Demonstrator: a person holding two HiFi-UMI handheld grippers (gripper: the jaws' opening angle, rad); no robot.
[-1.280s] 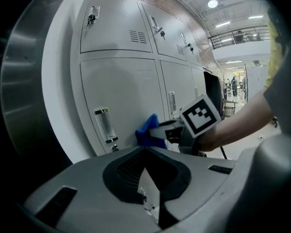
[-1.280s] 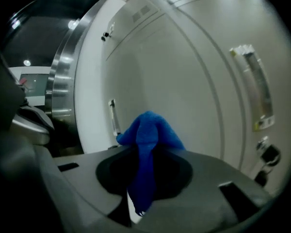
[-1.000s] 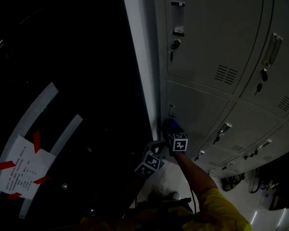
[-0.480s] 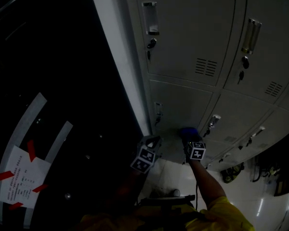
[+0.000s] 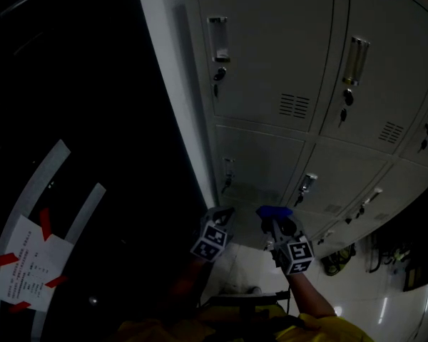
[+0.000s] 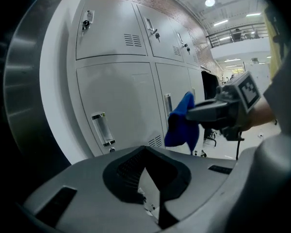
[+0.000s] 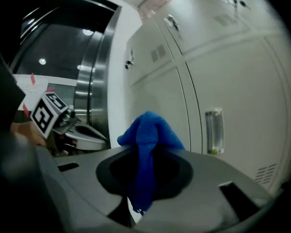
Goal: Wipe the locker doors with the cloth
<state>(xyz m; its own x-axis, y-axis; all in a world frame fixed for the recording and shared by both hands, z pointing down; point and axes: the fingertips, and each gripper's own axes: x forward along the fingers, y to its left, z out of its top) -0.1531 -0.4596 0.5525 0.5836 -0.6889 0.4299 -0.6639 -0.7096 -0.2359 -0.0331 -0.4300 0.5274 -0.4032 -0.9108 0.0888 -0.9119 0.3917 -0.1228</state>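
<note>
In right gripper, cloth, partly hidden

- Dim light, steep look down a bank of grey locker doors. Upper doors have recessed handles, keys hanging in locks, vent slots low on panel.
- R gripper low centre, marker cube toward cam. Blue cloth bunched at its jaws, in front of a lower door; contact w/ door can't tell.
- L gripper just left of it, by the bank's left edge, jaws aimed at lockers.
- Far left: white paper sheet stuck w/ red tape on dark surface.
- Glossy pale floor btm right; yellow sleeve at btm edge.
</note>
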